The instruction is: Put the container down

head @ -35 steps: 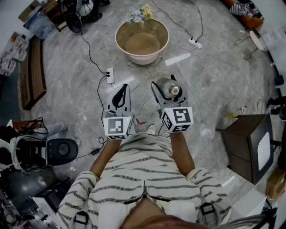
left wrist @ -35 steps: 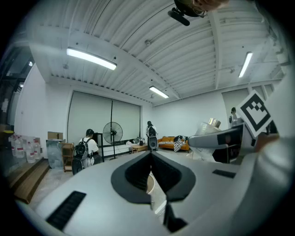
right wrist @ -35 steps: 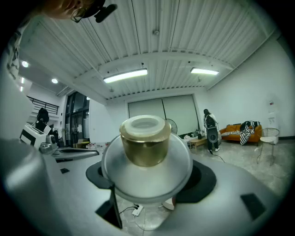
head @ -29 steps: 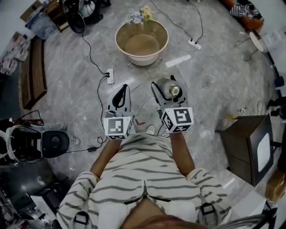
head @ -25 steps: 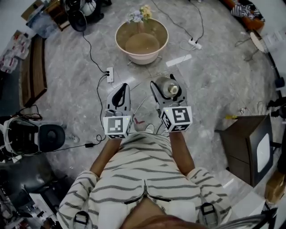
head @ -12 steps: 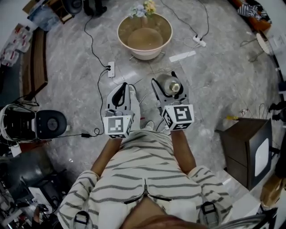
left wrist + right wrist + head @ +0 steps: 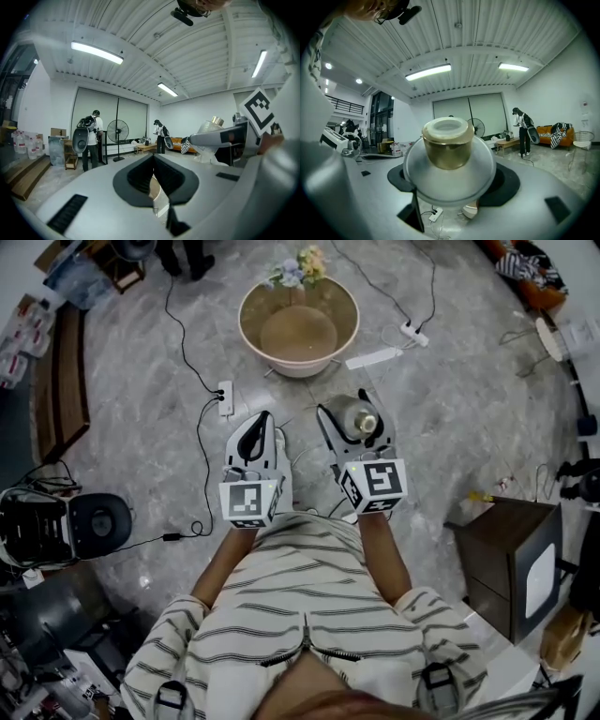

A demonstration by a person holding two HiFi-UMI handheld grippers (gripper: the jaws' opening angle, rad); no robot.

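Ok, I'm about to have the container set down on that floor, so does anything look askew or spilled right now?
The container lies roughly on its side in the right gripper's jaws, gold cap facing back at the gripper rather than up. No spill shows. A power strip and its cable trail loose across the floor.

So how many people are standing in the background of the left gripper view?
2. A person with a backpack stands left of the fan; a second person stands right of it. Others could be hidden.
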